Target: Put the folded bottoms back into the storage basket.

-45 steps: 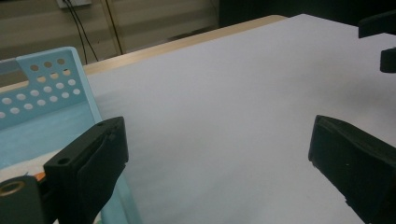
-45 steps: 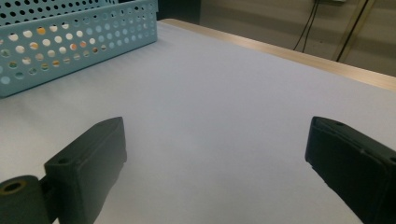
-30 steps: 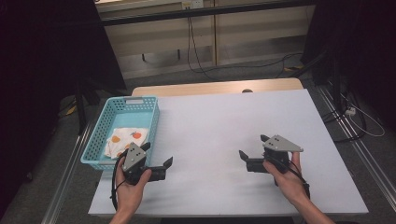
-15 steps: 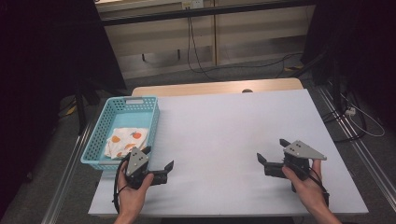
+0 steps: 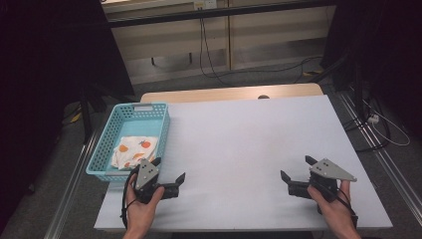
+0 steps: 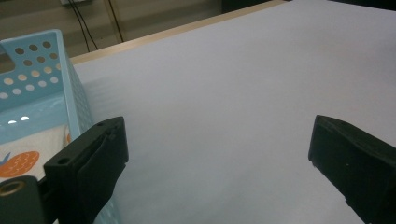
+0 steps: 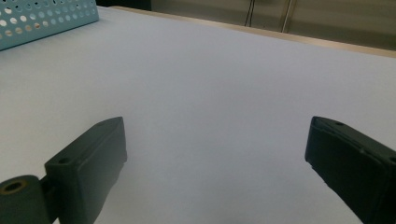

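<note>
Patterned cloth (image 5: 133, 150) lies in blue basket (image 5: 102, 152) just ahead-left of left tool (image 5: 169, 175), jaws wide apart, empty; right tool (image 5: 294, 168) also spread, well apart across counter (image 5: 239, 144), so left is nearer

Cloth (image 6: 21, 156) in basket (image 6: 51, 84): cut by left edge and partly behind a jaw in left gripper view; basket (image 7: 46, 18) cropped at the right gripper view's top corner.
</note>
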`<control>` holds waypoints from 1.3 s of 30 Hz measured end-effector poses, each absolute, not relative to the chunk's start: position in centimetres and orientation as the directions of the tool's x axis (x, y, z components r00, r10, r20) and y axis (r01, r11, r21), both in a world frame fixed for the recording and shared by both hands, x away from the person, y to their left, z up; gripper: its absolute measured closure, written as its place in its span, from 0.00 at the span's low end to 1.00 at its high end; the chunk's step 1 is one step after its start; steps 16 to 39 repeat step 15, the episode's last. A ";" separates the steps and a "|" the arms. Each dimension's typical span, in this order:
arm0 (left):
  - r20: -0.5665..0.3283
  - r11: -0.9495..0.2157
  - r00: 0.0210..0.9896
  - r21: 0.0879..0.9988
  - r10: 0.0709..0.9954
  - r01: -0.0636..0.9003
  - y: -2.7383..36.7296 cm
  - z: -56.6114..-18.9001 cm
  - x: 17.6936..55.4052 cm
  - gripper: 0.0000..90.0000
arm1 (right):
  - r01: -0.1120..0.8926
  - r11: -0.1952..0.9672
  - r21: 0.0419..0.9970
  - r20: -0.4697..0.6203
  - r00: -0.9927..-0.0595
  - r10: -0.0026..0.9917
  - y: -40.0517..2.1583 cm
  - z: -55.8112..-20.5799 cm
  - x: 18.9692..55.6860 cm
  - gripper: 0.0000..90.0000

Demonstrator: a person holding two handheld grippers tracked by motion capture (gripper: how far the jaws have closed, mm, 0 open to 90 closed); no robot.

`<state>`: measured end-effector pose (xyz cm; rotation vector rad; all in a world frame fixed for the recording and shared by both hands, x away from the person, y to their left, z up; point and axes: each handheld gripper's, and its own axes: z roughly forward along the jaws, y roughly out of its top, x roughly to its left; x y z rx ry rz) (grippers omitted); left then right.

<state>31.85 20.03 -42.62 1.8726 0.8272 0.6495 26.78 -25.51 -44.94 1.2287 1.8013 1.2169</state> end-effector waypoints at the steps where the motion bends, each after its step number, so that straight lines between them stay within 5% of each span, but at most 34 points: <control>1: 0.081 -0.311 0.630 0.913 0.773 0.265 20.0 -42.7 31.9 0.05 | 0.347 0.134 0.928 0.001 -0.364 0.931 -25.5 -45.0 26.6 0.06; 39: 0.051 -0.283 0.621 0.916 0.782 0.282 19.8 -43.1 32.0 0.05 | 0.357 0.125 0.926 0.011 -0.356 0.934 -25.4 -45.5 27.3 0.06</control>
